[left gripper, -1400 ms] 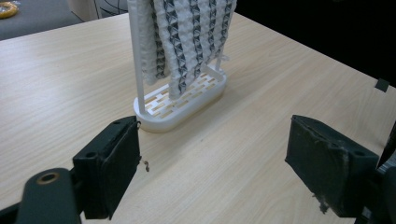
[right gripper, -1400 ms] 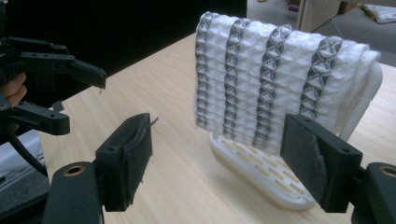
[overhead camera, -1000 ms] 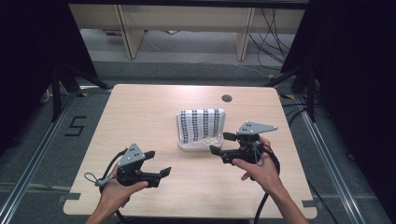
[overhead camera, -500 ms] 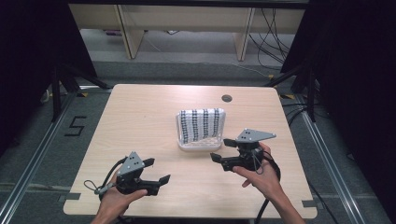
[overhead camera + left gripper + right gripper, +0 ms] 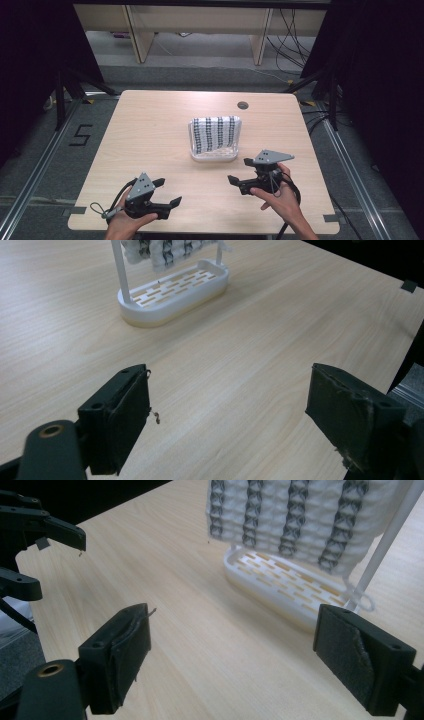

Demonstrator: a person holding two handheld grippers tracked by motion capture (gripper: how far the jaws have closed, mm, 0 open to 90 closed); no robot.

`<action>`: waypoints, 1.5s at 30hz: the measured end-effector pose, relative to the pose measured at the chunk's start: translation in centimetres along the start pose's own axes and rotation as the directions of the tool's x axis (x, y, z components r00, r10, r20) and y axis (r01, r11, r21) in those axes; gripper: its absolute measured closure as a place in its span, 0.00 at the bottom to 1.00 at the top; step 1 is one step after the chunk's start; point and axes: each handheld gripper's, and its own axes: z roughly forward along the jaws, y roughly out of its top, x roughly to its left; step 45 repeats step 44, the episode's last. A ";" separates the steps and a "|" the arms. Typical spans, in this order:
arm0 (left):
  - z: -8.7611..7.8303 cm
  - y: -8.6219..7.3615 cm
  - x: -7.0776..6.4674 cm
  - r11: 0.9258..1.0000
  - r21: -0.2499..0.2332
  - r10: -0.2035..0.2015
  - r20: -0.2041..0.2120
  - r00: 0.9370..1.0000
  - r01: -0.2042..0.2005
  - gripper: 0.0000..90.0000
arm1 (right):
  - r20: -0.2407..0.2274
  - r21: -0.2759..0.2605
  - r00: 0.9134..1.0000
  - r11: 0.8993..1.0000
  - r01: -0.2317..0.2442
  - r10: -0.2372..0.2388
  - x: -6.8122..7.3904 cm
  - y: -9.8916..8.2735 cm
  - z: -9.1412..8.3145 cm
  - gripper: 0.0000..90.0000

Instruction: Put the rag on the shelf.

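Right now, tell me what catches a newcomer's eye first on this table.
The striped cloth draped over a white rack at the table's middle stands out first. Nearer the person, the left gripper and the right gripper hover with jaws open, nothing between them; the right's have just been opening.

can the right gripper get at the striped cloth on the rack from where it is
Probably yes. The right gripper is open and empty, and bare table lies between it and the rack. The striped cloth hangs on the side facing it, with nothing in front.
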 end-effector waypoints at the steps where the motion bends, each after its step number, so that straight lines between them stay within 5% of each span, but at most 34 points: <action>1: 0.0 -0.1 0.0 1.000 0.006 0.007 -0.004 1.000 -0.007 0.19 | 0.000 0.004 1.000 1.000 0.023 -0.023 -0.1 -0.2 0.1 0.18; 4: 0.0 -0.5 -0.1 1.000 -0.006 0.001 -0.007 1.000 -0.001 0.19 | -0.015 0.018 1.000 1.000 -0.004 0.004 0.3 -0.8 0.2 0.19; 9: -0.2 -1.2 -0.3 1.000 -0.010 0.004 -0.014 1.000 -0.004 0.18 | -0.012 0.029 1.000 0.999 0.029 -0.028 0.8 -1.9 0.4 0.19; 15: -0.5 -2.2 -0.8 0.999 0.025 0.044 -0.022 0.999 -0.044 0.18 | -0.012 0.045 0.998 0.997 0.058 -0.057 1.3 -3.4 0.7 0.19; 20: -0.5 -2.7 -1.0 0.998 0.030 0.059 -0.023 0.998 -0.058 0.17 | -0.013 0.082 0.999 0.996 0.036 -0.035 1.7 -4.6 0.7 0.19; 21: -0.5 -2.8 -1.1 0.999 0.022 0.043 -0.023 0.999 -0.042 0.17 | -0.010 0.089 1.000 0.996 0.007 -0.006 1.9 -4.8 0.6 0.19; 22: -0.6 -2.8 -1.0 0.998 0.033 0.050 -0.024 0.998 -0.050 0.17 | -0.005 0.085 0.999 0.995 0.047 -0.047 1.6 -5.0 0.7 0.19; 32: 0.0 -3.7 -0.7 0.998 0.053 0.032 -0.020 0.999 -0.031 0.17 | -0.009 0.120 0.999 0.992 0.044 -0.044 1.6 -6.2 0.8 0.19; 45: 0.3 -4.0 0.7 0.997 0.076 0.017 -0.067 0.998 -0.012 0.17 | -0.005 0.123 0.999 0.991 0.052 -0.052 1.0 -6.5 1.2 0.19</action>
